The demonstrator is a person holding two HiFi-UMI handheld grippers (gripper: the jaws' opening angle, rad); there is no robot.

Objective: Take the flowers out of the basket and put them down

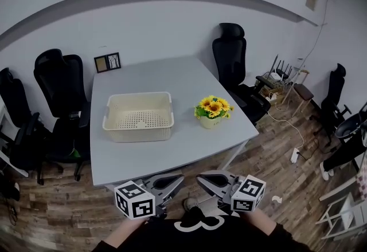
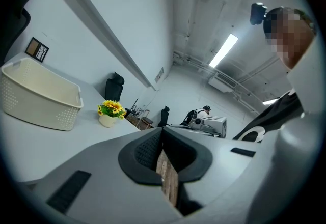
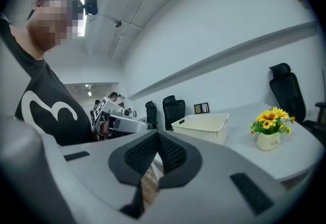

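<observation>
**On the bench, flowers out of the basket; both tools idle**

On the grey bench point(image 1: 155, 76) the flowers point(image 1: 213, 109) stand upright in their small pale pot, at 3 o'clock of the cream basket point(image 1: 139, 131) and apart from it; the basket looks empty, so the task reads as done or nearly so. Off the bench edge, at 6 o'clock in the head view, the left tool point(image 1: 172, 181) and the right tool point(image 1: 207, 180) are held close to the person's body; each has its pads pressed together with nothing between them.

What could go wrong, as I judge it: the pot sits fairly near the bench edge on its 3 o'clock side, so a sweep from a tool could push it off; the bunch looks top-heavy, so a pinch high on the blooms might tip the pot or crush petals; a closed tool brought in would shove rather than grasp.

The head view alone shows the basket's perforated floor bare and how the pot lies relative to the edge; the gripper views alone show the ribbed pads meeting, with wooden floor visible below them; the right gripper view also shows a faint mark on the pot, too small to read.
</observation>
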